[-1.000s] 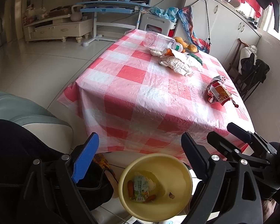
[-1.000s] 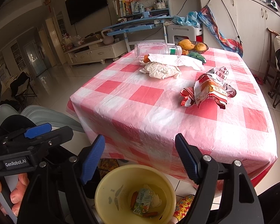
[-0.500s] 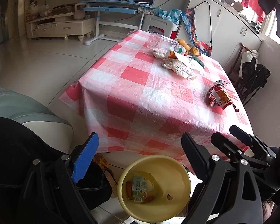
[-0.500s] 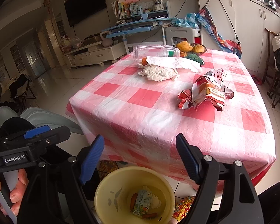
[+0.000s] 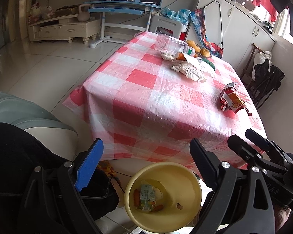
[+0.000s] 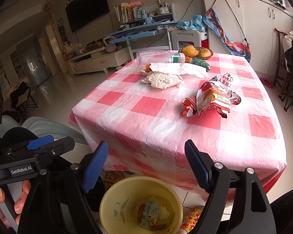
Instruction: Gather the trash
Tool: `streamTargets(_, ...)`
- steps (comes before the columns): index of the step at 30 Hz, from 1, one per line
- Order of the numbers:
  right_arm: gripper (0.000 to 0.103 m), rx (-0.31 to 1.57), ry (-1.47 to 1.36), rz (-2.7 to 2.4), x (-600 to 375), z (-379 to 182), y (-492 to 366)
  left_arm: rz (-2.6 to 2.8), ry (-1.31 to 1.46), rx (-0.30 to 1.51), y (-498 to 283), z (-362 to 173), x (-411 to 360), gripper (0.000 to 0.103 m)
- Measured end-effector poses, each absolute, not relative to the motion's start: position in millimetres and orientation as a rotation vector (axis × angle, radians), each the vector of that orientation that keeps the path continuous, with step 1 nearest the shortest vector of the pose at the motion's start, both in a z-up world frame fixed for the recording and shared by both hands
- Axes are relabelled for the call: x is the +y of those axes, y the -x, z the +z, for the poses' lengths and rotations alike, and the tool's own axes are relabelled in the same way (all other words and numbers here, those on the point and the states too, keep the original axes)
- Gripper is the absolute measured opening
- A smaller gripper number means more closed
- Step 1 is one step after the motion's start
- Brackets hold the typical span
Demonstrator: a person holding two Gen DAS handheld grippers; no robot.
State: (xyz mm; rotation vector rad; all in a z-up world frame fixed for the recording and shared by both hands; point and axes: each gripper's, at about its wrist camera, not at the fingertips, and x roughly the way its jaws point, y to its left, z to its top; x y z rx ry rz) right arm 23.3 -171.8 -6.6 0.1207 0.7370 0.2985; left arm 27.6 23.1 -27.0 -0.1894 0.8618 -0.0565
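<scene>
On the near side of the table (image 6: 166,128), both grippers hang over a yellow bin (image 6: 111,200) on the floor. "GenRobot.AI" reads white on the left gripper (image 5: 146,163), body gripped by a hand (image 6: 7,204); jaws wide apart, nothing btwn them. Right gripper (image 6: 146,161) also spread, empty. In the bin: a small green-printed carton (image 6: 149,212) w/ a barcode, plus orange bits. Up on the red-and-white check cloth, a crumpled red snack bag (image 6: 213,97) w/ Chinese print, partly legible "人及以", sits right of centre. Farther back, crumpled white paper (image 6: 162,79), a clear bottle (image 6: 158,57) on its side, green label band. Far end: fruit bowl (image 6: 197,51). Room behind: wall TV (image 6: 87,12), blue desk (image 6: 142,30), pale glossy floor tiles.
</scene>
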Motion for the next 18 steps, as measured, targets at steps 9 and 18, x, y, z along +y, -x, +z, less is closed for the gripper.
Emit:
streamTargets(9, 0.077, 0.75, -0.094, 0.3, -166.1, -9.1, -24.6, -0.061, 0.216, 0.858, -27.9, -25.4, 27.0, 0.087)
streamTargets(18, 0.077, 0.747, -0.102, 0.295, -167.1, -8.4, -24.8, -0.061, 0.214, 0.858, -28.0, -25.4, 27.1, 0.087)
